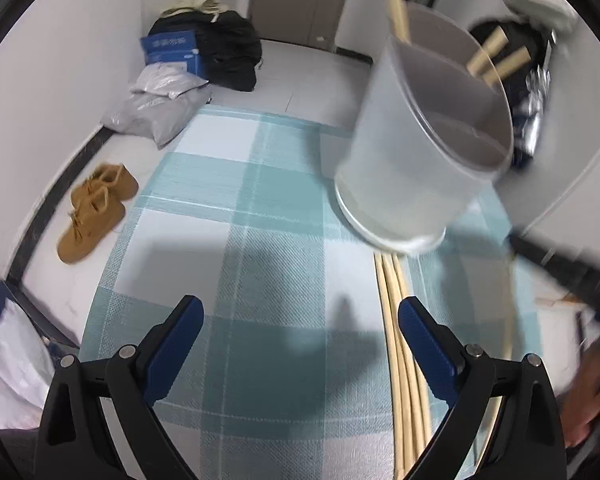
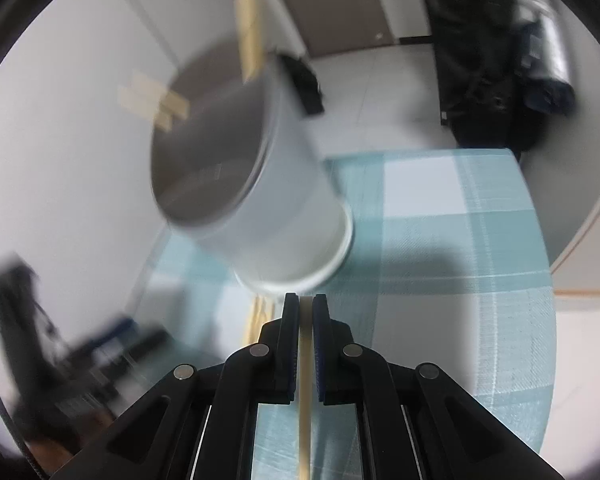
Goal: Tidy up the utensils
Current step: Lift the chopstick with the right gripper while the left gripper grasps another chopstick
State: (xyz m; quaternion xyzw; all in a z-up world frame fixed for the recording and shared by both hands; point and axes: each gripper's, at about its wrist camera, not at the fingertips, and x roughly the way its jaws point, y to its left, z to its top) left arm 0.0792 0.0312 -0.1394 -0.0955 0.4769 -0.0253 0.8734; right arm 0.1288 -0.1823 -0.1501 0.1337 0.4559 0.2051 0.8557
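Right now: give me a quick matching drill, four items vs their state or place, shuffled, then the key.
Items:
1. left tool
2. right tool
3. white container
4. brown shoes

States:
A. on the floor beside the checked cloth
B. open, nothing between its fingers
C. standing on the checked cloth, chopsticks sticking out of it
D. shut on a single chopstick

Pairs: 1-B, 2-D, 3-C, 4-A
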